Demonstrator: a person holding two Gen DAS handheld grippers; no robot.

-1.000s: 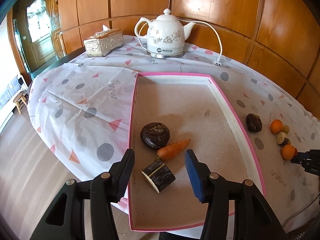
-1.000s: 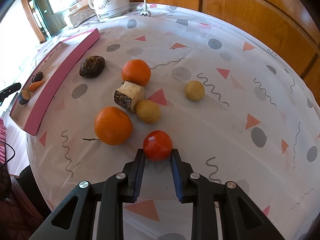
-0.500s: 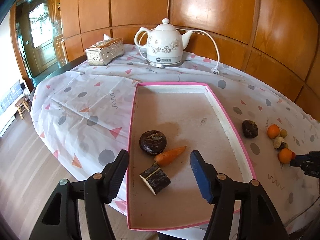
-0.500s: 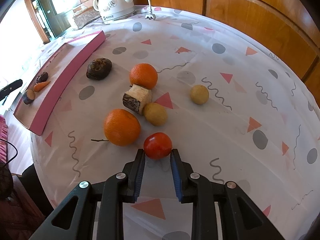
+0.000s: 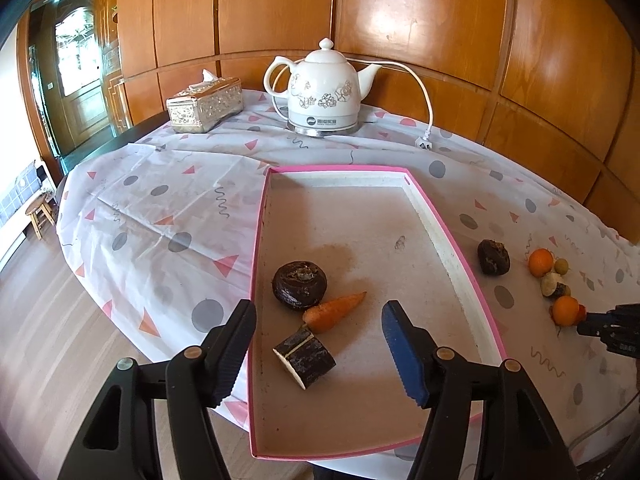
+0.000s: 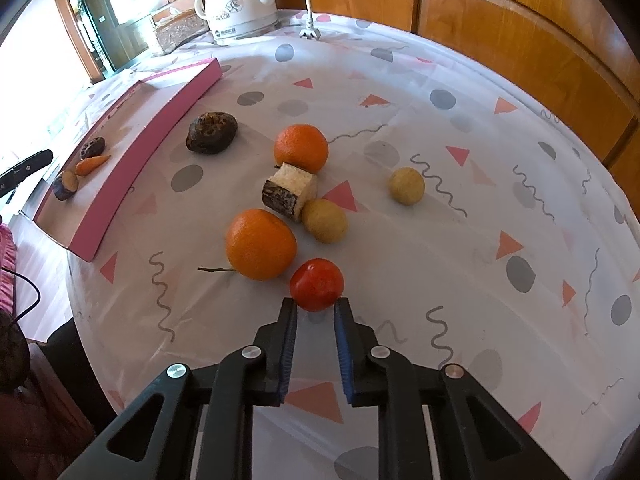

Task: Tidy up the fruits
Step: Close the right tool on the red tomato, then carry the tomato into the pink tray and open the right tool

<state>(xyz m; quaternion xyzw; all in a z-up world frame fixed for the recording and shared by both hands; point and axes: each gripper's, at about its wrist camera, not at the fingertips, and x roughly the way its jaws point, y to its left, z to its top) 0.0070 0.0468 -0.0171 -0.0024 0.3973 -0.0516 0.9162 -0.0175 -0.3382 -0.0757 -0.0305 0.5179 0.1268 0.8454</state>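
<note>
Far ahead of the left tool a white electric kettle (image 5: pixel 322 88) stands on the patterned tablecloth (image 5: pixel 168 208). Left of it is a silver tissue box (image 5: pixel 205 104). Its cord ends in a plug (image 5: pixel 423 143), lying unplugged. Behind are wooden wall panels (image 5: pixel 420 20).

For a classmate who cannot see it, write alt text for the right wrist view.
The right gripper is closed on a red tomato over a patterned tablecloth. Beyond it lie two oranges, two small yellowish round fruits, a cut chunk and a dark fruit; a pink-edged tray sits at left.
</note>
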